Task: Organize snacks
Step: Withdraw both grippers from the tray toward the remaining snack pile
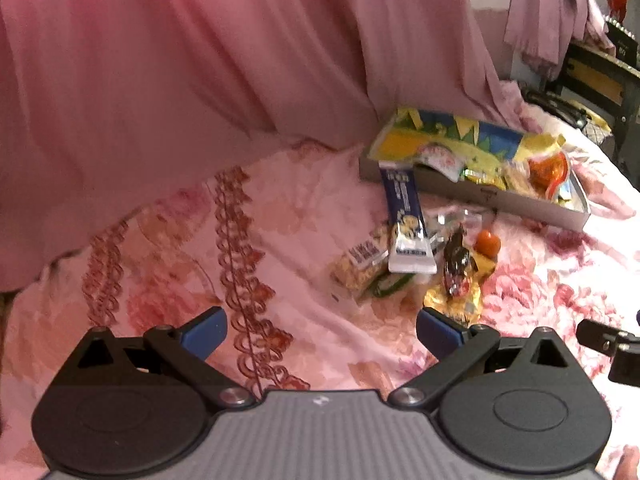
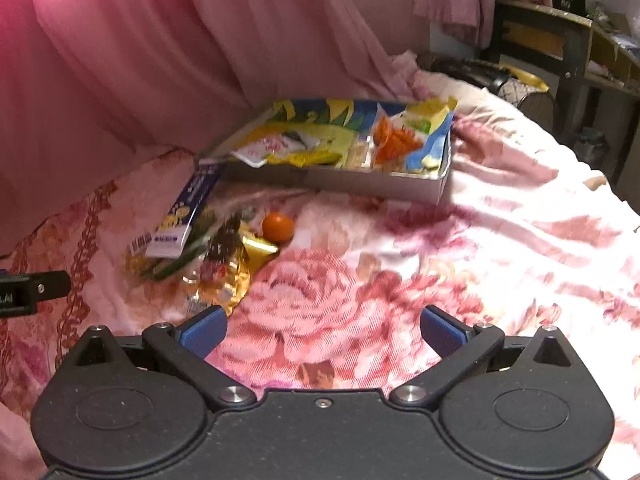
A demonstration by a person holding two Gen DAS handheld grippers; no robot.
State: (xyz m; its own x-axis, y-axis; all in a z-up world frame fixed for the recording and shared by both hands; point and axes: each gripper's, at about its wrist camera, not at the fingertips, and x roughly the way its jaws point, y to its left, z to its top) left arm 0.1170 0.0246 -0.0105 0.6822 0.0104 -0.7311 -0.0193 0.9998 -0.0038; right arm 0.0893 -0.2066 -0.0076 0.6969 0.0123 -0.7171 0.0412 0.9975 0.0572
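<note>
Standing by the bed, I see a pink curtain (image 1: 180, 80) hanging along its far side, from nine o'clock round to twelve. Below it the floral bedspread (image 2: 328, 304) covers everything.

The left tongs (image 1: 322, 330) hover over the bedspread at six o'clock in the left wrist view, jaws spread wide with nothing between them. Just beyond their right blue pad (image 1: 438, 330), at about four o'clock from the frame's centre, lies a small loose pile of snacks: a blue-and-white stick packet (image 1: 406, 224) resting on top, its far end touching the front wall of the box; a gold wrapper (image 1: 456, 296) nearest the tongs; a dark wrapped sweet (image 1: 456, 256) on it; and a small orange ball (image 1: 487, 243) just beside that.

Further off, at two o'clock, sits the shallow snack box (image 1: 516, 200), open, with a yellow-and-blue printed lining and several packets already inside, an orange one (image 1: 546, 168) toward its right end.

The right tongs (image 2: 323, 330) are likewise open and empty, low at six o'clock in their own view, over a large rose print. From there the pile lies at ten o'clock and the box at twelve.

A dark wooden shelf unit (image 2: 576, 48) stands beyond the bed at one o'clock.
</note>
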